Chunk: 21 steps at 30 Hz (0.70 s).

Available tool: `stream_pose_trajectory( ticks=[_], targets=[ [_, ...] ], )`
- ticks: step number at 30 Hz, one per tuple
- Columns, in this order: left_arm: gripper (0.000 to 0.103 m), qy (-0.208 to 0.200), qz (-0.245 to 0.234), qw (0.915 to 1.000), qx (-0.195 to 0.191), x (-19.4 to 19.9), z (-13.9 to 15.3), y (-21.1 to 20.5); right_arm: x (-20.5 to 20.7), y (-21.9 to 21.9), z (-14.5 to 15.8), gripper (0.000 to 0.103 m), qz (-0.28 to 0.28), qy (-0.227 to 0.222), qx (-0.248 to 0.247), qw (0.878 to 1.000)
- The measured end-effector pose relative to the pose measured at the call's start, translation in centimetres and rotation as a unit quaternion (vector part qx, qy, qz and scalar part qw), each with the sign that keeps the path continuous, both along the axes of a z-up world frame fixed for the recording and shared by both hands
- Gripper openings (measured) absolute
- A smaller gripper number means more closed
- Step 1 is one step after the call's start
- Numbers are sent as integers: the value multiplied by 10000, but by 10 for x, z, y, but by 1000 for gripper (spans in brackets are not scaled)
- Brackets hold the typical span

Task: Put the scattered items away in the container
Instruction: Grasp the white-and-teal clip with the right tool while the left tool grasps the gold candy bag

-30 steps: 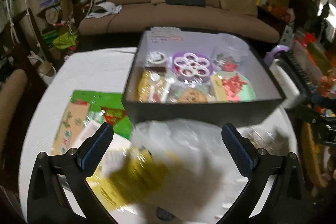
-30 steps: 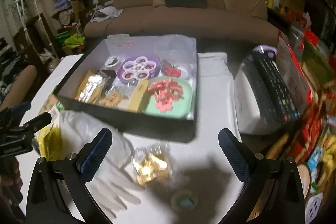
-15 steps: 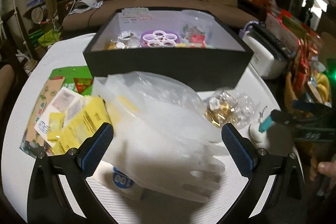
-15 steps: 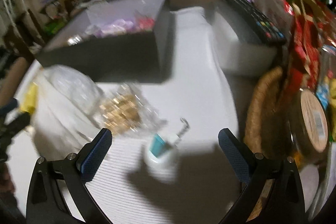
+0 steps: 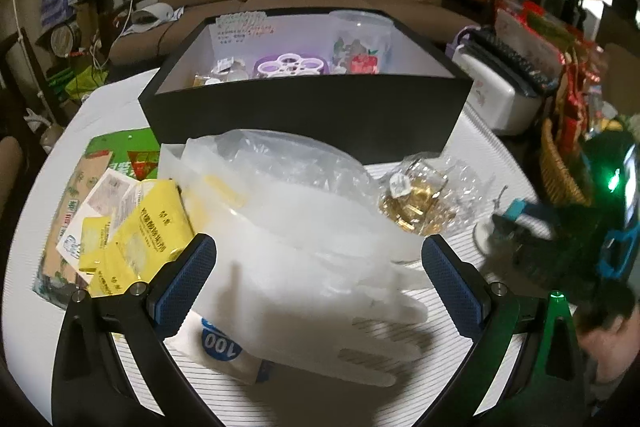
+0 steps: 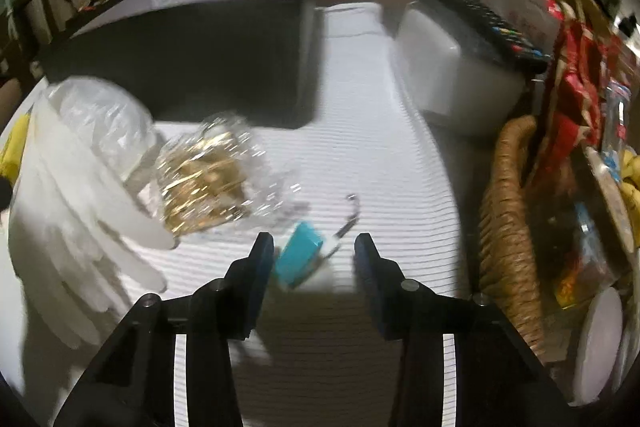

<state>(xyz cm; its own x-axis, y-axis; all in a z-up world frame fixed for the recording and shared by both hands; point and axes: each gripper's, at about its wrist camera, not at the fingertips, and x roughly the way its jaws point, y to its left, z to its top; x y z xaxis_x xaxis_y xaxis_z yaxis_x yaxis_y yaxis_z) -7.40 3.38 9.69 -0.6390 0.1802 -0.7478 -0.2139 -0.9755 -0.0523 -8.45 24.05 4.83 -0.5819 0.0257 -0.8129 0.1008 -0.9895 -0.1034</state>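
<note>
Right gripper is low over the desk, jaws closing around the small white-and-teal tape dispenser, which sits between the fingers, leaning toward the left one; contact on both sides isn't there yet, so nothing is grasped. Best finish here, I'd say: centre the teal body before squeezing, keep the metal hook end clear, then lift straight up. Left gripper hangs spread wide and empty over the clear plastic gloves. Beside them, the gold-foil sweets bag waits, with yellow sachets to the left. Beyond all that stands the black box, already part filled. Mind its tall near wall.
</note>
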Motion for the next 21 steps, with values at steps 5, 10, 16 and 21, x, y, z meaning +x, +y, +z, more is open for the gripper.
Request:
stream_pose_trajectory(
  ticks=[5,10,16,21],
  targets=[
    [103,-54,-94,9999,-59,-2,-4,5,-7,6,-6,20,50,-124,-443,9989],
    [103,-65,-363,9993,-116,-5,-6,22,0,30,10,20,351,-250,-1183,9920],
    [101,50,-824,9961,-326,-18,-15,67,36,53,53,20,667,38,-1525,9861],
    [84,72,-1208,9873,-1026,-37,-38,114,47,65,71,20,622,140,-1848,9807]
  ],
)
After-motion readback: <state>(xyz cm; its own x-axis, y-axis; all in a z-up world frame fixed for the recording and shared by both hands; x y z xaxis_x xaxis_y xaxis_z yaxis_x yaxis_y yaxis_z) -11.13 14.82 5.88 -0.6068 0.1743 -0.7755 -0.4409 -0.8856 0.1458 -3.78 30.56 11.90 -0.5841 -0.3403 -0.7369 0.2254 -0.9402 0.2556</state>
